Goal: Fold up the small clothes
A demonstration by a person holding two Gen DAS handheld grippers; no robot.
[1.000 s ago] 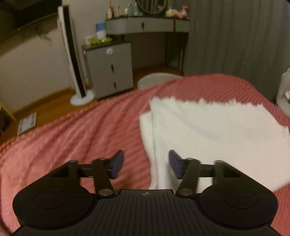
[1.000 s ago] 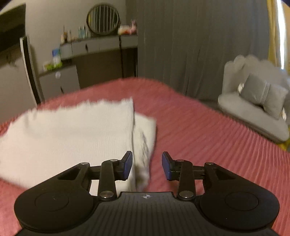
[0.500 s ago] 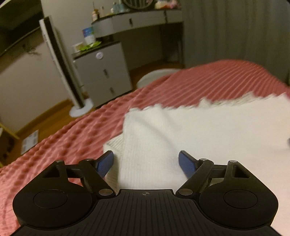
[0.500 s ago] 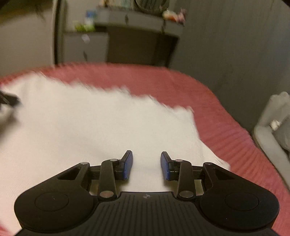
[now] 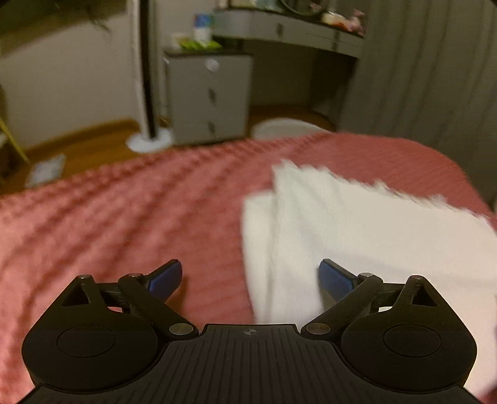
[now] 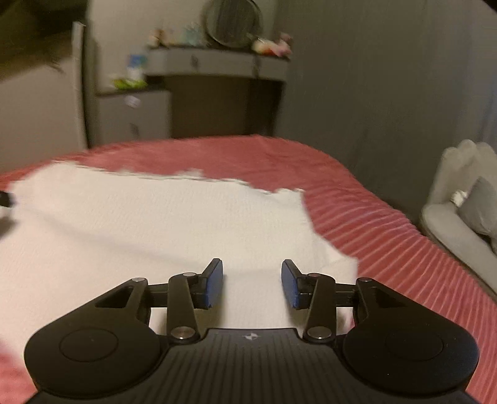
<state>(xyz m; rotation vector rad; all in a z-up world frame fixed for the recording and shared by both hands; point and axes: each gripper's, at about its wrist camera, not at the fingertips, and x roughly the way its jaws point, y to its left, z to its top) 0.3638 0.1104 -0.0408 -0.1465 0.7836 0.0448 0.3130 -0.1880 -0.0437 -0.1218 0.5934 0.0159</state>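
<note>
A white folded cloth (image 5: 357, 230) lies on a red ribbed bedspread (image 5: 108, 217). In the left wrist view its left folded edge runs between my fingers. My left gripper (image 5: 250, 278) is wide open and empty, low over that edge. In the right wrist view the cloth (image 6: 155, 223) fills the middle and left, with its right corner near my right fingertip. My right gripper (image 6: 252, 282) is open and empty just above the cloth's near right part.
A grey drawer cabinet (image 5: 208, 96), a tall white fan (image 5: 146, 77) and a dressing table (image 5: 289, 28) stand beyond the bed. Grey curtains (image 5: 428, 71) hang at the right. A grey cushioned seat (image 6: 466, 214) sits right of the bed.
My left gripper has opened wider and swung left to the cloth's left edge. My right gripper moved from the cloth's right edge to over the cloth and stayed open.
</note>
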